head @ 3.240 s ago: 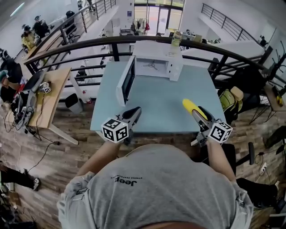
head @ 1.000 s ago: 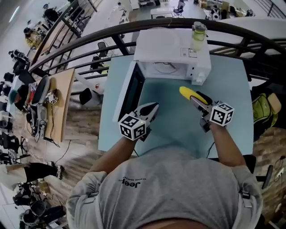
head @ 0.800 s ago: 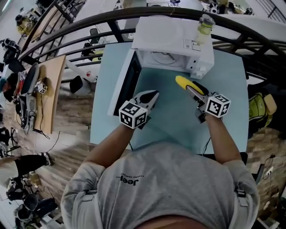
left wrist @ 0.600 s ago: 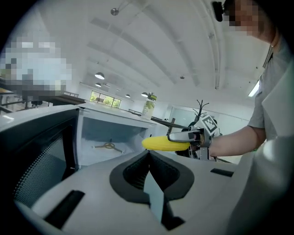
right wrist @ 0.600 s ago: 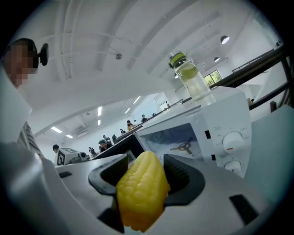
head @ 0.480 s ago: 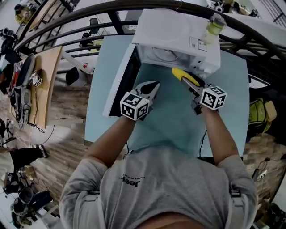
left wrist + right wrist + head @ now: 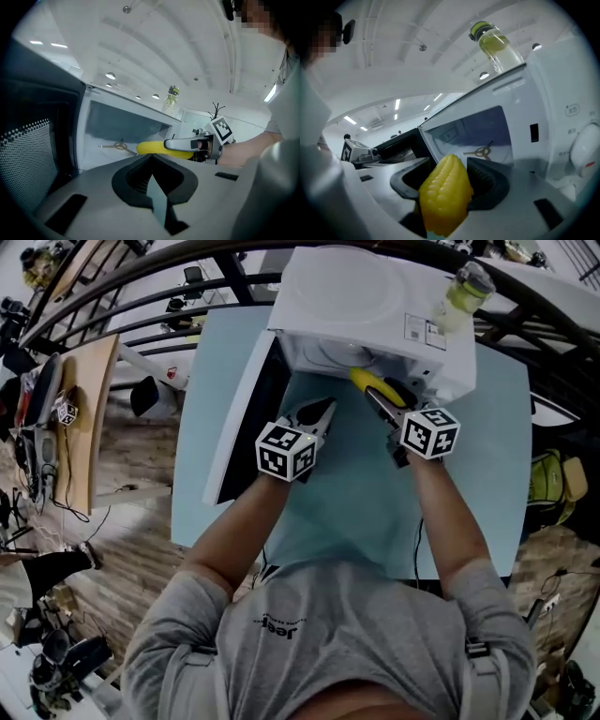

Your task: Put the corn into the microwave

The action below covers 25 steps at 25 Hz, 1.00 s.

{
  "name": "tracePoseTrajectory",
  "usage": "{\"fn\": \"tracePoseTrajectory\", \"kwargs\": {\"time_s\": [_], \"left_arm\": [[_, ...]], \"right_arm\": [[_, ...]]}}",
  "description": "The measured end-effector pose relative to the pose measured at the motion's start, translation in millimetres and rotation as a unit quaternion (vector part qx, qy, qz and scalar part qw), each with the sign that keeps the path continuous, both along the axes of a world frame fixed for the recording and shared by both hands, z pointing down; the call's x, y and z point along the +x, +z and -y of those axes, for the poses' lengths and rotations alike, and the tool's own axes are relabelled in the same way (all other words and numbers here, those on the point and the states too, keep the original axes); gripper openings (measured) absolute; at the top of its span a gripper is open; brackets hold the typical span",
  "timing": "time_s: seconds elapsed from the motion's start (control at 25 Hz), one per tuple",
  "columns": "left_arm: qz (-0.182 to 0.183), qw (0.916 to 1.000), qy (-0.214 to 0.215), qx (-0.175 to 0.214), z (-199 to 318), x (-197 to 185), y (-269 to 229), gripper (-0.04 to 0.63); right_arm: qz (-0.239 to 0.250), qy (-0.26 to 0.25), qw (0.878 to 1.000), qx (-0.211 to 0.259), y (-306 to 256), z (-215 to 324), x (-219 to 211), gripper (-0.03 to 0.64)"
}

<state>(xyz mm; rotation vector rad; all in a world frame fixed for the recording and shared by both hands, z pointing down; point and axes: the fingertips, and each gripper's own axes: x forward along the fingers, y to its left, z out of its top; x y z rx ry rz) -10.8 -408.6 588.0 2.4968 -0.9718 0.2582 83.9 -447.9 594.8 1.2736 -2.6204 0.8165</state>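
The yellow corn (image 7: 363,383) is clamped lengthwise in my right gripper (image 7: 375,397), its tip at the mouth of the white microwave (image 7: 375,310). The microwave's door (image 7: 239,427) hangs open to the left. In the right gripper view the corn (image 7: 444,194) fills the jaws, with the bare cavity (image 7: 473,131) just beyond. My left gripper (image 7: 324,409) is shut with nothing in it and hovers beside the door, left of the corn. In the left gripper view its jaws meet at a point (image 7: 151,158), with the corn (image 7: 157,148) and the right gripper (image 7: 187,142) ahead.
A bottle of yellowish liquid (image 7: 464,292) stands on the microwave's top right corner. The microwave sits at the far edge of a light blue table (image 7: 356,512), with a black railing (image 7: 141,282) behind it. A wooden desk (image 7: 70,418) stands on the floor to the left.
Both grippers have moved forward toward the microwave. The corn's tip went from over the mid-table to the cavity's mouth. The left gripper stays shut near the open door.
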Motion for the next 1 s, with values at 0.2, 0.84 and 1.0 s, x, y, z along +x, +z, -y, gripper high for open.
{"fn": "tracePoseTrajectory", "kwargs": {"time_s": [0.2,0.84,1.0], "left_arm": [[0.002,1.0000,0.002,-0.006,5,4,20,0.018],[-0.005,0.9997,-0.016,-0.017,5,-7,44,0.018],[-0.011,0.9995,-0.022,-0.021,6,-8,44,0.018]], "right_arm": [[-0.034,0.008,0.999,0.022,13,21,-14,0.252],[-0.117,0.069,0.988,0.074,42,92,-22,0.252],[-0.125,0.093,0.984,0.081,44,108,-15,0.252]]}}
